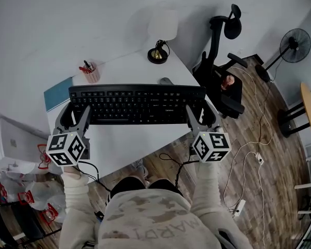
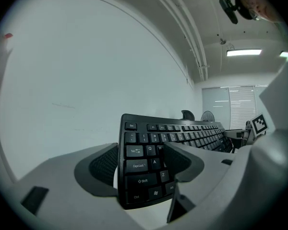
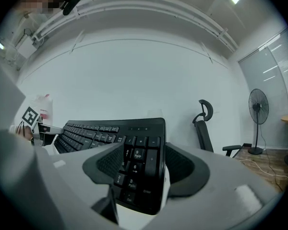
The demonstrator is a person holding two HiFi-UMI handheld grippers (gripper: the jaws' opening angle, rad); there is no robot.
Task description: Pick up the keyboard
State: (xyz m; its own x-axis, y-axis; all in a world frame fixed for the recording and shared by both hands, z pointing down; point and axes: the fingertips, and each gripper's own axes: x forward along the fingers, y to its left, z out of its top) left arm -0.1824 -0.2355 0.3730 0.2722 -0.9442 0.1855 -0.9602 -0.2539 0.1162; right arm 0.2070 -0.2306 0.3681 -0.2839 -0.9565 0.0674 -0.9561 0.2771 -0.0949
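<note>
A long black keyboard (image 1: 137, 104) is held up in the air above the white desk (image 1: 129, 141), level across the head view. My left gripper (image 1: 75, 119) is shut on the keyboard's left end, its jaws pressing the top and underside near the Caps Lock and Shift keys (image 2: 144, 169). My right gripper (image 1: 199, 119) is shut on the right end, over the number pad (image 3: 137, 169). In both gripper views the keyboard stands out against the white wall, tilted up, well off the desk.
On the desk behind the keyboard stand a table lamp (image 1: 159, 40), a pen cup (image 1: 92, 73), a teal notebook (image 1: 57, 92) and a mouse (image 1: 166, 80). A black office chair (image 1: 223, 66) is at the right, with a floor fan (image 1: 293, 45) and cables on the wooden floor (image 1: 249, 154).
</note>
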